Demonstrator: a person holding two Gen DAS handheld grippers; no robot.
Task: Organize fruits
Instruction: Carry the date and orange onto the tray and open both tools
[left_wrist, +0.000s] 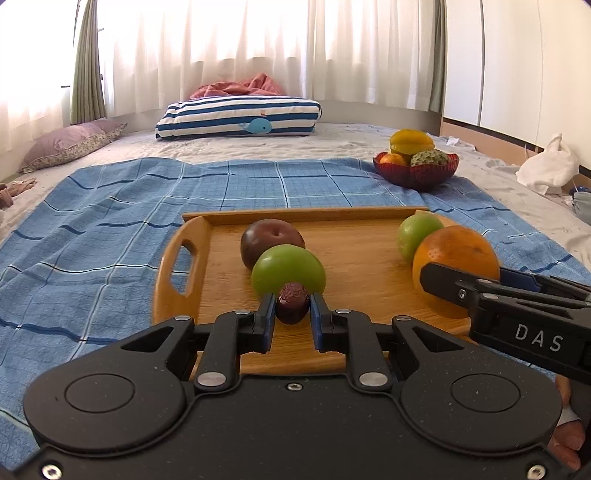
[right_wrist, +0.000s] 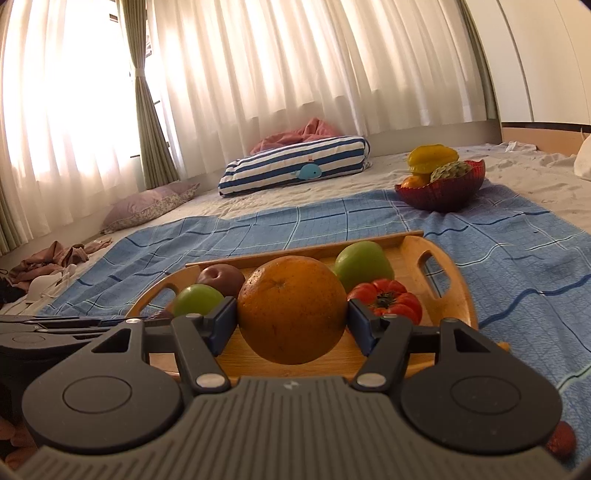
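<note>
Left gripper (left_wrist: 293, 308): jaws nearly closed, pinching a dark red date (left_wrist: 293, 302).
Right gripper (right_wrist: 291, 323): jaws half-spread, clamping an orange (right_wrist: 291, 308).
Right view alone: showing a tomato (right_wrist: 388, 299) at the wooden tray's (right_wrist: 458, 295) right end.

Black left claw (left_wrist: 293, 312), blue pads, silver screws; "DAS"-marked right claw (right_wrist: 291, 317).

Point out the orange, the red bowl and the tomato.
orange (right_wrist: 291, 308), right wrist view, middle of its peel.
red bowl (left_wrist: 415, 173), left wrist view, front wall.
tomato (right_wrist: 388, 299), right wrist view, top near the green stem.
</note>
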